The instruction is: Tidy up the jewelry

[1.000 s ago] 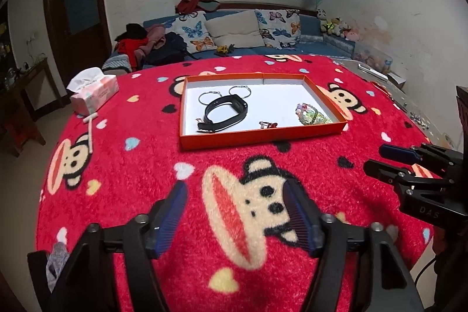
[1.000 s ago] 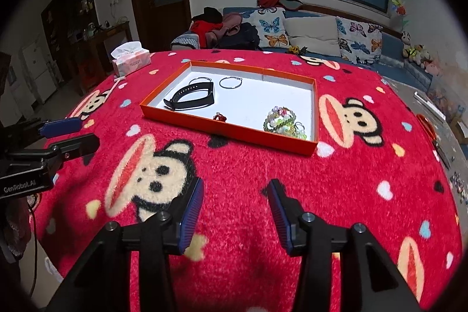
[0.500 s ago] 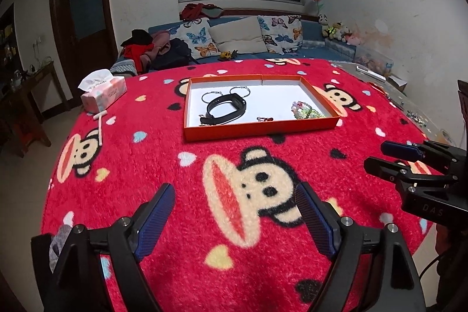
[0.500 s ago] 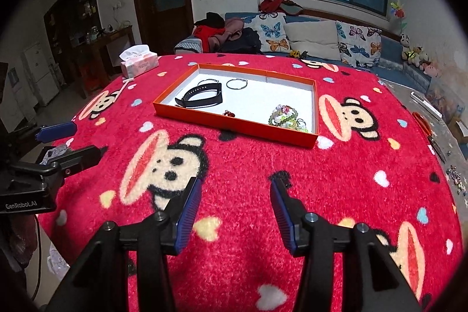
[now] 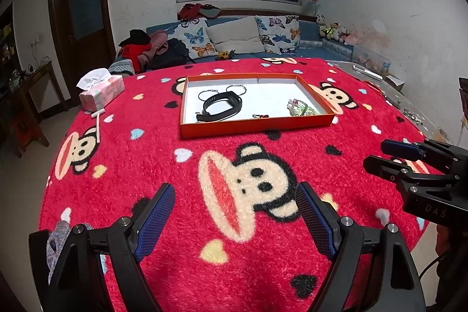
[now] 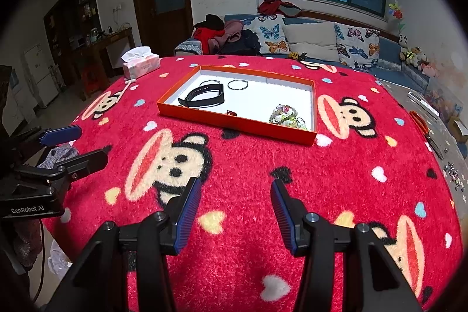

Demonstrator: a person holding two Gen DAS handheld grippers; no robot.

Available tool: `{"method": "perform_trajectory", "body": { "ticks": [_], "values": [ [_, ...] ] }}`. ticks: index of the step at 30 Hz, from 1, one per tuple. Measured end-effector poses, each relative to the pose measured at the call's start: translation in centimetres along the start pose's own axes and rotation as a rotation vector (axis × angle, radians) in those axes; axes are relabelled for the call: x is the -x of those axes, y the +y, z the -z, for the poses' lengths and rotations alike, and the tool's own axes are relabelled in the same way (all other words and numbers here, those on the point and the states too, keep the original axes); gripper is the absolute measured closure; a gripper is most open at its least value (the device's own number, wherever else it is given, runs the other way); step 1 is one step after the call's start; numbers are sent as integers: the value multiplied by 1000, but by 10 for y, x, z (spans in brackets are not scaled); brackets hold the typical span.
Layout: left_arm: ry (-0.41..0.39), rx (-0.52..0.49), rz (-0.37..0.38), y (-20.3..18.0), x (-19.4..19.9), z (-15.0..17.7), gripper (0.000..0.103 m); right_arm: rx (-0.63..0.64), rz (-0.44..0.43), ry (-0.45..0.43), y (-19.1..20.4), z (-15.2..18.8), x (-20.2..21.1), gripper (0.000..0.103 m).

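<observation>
Orange tray [image 5: 254, 128] on red-blanketed bench [image 5: 175, 171]: black wristband [image 5: 223, 104], two wire bangles [image 5: 236, 90], bead bracelets [image 5: 299, 109]. Left tongs [image 5: 235, 220], having just widened, and right tongs [image 6: 236, 211] stood open, empty.

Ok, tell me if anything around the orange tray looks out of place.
Mostly tidy. One oddity: a thin white stick lies loose on the red monkey-print blanket, beside the pink tissue pack, well outside the orange tray.

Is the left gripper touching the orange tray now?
Apart. In the left wrist view, the left gripper hangs over the red blanket, jaws open and empty, and a wide stretch of blanket lies between it and the orange tray.
</observation>
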State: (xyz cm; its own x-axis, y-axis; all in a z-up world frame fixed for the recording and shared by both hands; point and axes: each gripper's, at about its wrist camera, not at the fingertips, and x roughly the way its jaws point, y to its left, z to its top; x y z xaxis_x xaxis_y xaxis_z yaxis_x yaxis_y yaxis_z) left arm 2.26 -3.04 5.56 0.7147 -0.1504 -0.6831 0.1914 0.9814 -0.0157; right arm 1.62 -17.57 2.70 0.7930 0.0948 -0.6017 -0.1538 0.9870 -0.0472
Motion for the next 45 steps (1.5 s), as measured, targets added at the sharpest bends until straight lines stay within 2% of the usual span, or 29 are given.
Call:
{"method": "perform_trajectory", "body": {
  "ticks": [17,24,38,45],
  "values": [
    [10,16,-16,-1,-3,2,13,-5,-26,6,-1,2,-4,48],
    [17,27,-13,-3,-13,-2,13,16,-6,13,-3,2,-7,48],
    [49,38,-9,-3,-39,-5,13,-2,-21,44,-12,3,-21,48],
    [41,38,-4,-2,-43,-4,13,-6,-24,54,-13,5,-26,48]
  ]
}}
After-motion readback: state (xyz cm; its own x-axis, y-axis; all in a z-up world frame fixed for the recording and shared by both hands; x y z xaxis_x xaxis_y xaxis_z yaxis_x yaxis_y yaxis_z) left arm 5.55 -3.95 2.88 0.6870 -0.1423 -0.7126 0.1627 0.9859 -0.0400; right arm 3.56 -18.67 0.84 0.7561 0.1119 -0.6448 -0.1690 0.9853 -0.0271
